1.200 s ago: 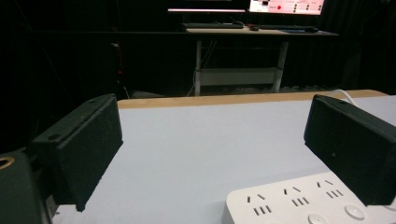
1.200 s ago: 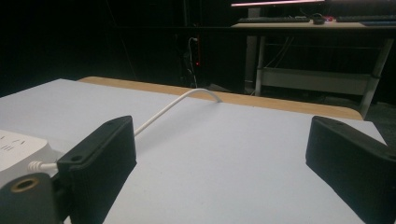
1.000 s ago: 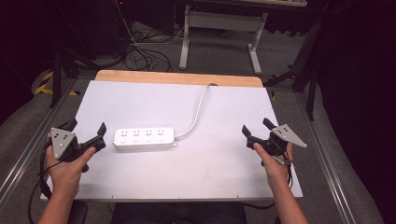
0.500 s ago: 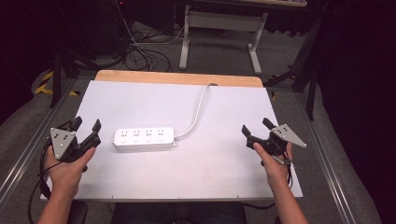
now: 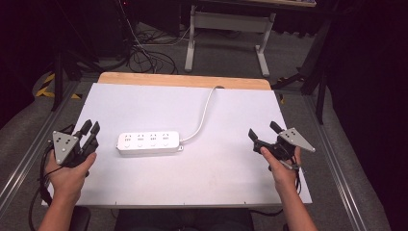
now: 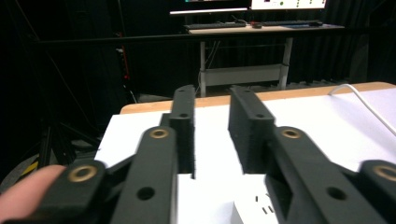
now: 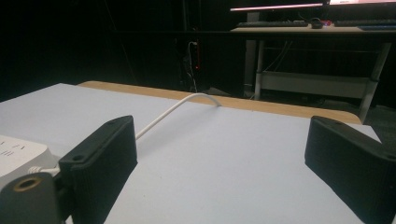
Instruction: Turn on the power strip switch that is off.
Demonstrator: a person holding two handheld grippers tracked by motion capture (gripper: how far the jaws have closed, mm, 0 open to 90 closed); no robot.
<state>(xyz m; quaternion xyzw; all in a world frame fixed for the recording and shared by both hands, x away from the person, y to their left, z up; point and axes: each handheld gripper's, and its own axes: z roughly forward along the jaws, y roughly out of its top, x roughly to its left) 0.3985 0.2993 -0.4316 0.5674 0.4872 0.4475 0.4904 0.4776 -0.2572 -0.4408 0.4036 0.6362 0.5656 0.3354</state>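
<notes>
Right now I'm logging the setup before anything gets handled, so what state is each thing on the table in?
power strip: lying flat on the white table, sockets up and empty, touched by neither gripper.
cable: attached to the strip's right end, running over the table's far edge.
left gripper: jaws partly open, holding nothing, left of the strip.
right gripper: jaws wide open, holding nothing, right of the strip.
</notes>
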